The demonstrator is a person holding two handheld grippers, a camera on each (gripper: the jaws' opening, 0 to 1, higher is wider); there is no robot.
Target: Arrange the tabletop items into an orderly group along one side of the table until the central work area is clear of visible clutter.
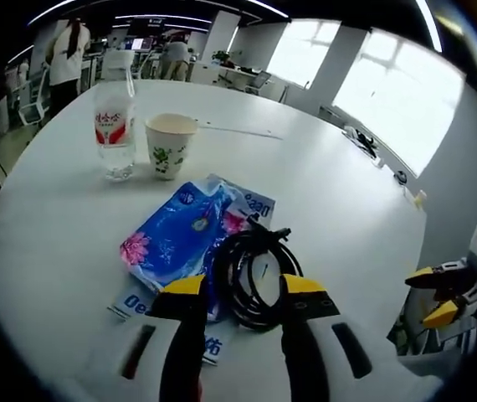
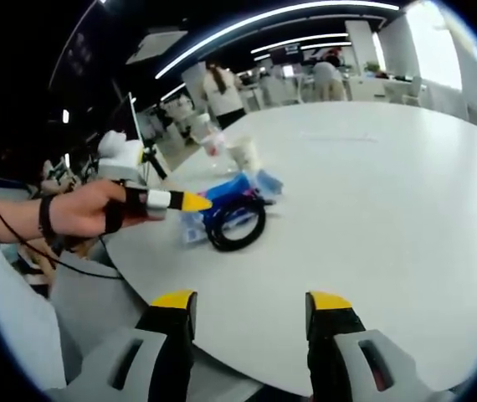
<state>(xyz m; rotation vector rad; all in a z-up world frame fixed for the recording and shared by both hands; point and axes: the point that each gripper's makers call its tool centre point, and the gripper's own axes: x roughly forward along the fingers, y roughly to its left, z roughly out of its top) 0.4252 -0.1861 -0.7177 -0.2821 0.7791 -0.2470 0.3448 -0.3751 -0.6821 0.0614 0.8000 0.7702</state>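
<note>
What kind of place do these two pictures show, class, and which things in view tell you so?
Probably an open-plan office or lab. A large round white table stands in a wide room with long ceiling strip lights, big bright windows, and people standing at desks with screens behind.

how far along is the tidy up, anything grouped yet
Partly done: the water bottle and paper cup stand side by side near one edge. In hand: the open left gripper reaches over the coiled black cable lying against the blue tissue pack. Left: moving both toward the bottle. The right gripper is open, holding nothing.
</note>
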